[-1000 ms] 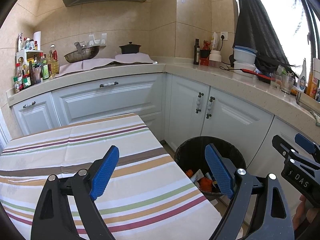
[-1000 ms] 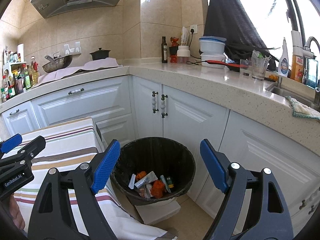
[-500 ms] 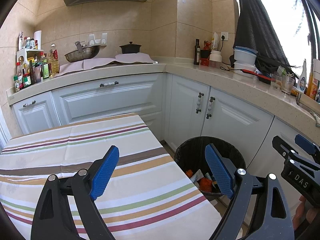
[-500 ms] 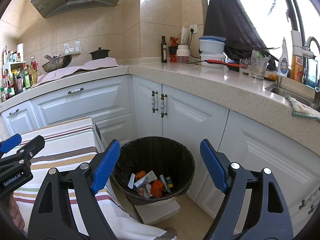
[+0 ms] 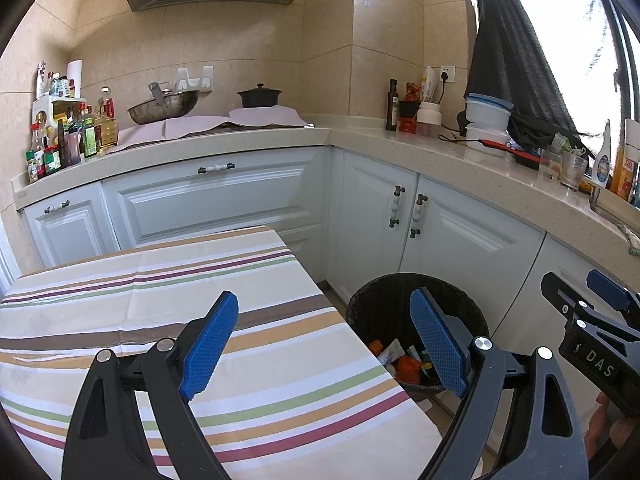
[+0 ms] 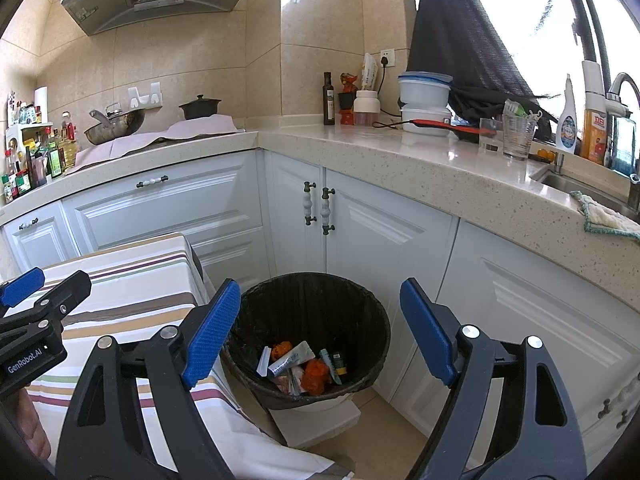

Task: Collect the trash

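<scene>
Sink (image 6: 576, 184), tap and green-edged rag on counter edge shown only in right wrist view; most of striped bench (image 5: 168, 280) top shown only in left wrist view. Trash (image 6: 304, 368) seen lying at bottom of black bin (image 6: 360, 300), on floor just beside bench's right edge, in front of white cupboards. Left tongs (image 5: 324, 340) held wide open, nothing gripped, tilted down over bench's near right corner. Right tongs (image 6: 320, 328) held open, empty, angled down toward bin.

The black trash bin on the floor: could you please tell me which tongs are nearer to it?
Right. The right tongs hang open directly in front of the trash bin, framing it. The left tongs hang open over the striped table beside it.
</scene>
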A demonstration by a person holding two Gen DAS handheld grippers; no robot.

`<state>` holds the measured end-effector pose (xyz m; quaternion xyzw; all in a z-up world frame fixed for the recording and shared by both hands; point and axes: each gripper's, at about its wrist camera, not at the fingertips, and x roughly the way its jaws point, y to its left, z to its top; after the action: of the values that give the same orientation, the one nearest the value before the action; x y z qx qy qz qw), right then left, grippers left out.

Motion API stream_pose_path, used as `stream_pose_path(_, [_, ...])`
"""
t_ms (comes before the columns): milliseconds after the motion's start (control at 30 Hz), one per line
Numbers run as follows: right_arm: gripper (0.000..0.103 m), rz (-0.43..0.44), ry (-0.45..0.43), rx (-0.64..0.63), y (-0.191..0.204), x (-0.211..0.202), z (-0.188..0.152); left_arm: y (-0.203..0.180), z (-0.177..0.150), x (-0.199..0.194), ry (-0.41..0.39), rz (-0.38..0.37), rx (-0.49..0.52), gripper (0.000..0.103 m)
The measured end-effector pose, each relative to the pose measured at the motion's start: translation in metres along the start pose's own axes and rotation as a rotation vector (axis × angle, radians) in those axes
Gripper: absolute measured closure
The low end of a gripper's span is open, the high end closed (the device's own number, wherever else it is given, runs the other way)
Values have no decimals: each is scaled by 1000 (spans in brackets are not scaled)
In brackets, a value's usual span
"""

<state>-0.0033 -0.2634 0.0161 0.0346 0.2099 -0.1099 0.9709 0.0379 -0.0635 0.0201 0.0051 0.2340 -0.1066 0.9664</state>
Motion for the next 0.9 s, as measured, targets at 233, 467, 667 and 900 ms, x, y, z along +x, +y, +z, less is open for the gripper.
stream_pose_path(233, [23,0,0,0,0,0,0,-1,-1,0,-3,1,-2,18])
stream_pose_path(467, [23,0,0,0,0,0,0,-1,-2,-1,0,8,2,18])
stream_pose_path(667, [23,0,2,0,0,0,0,1,-1,-2,-9,15,-6,18])
stream_pose_path(900, [23,0,2,-1,0,0,0,-1,-1,-2,-16,13,1,18])
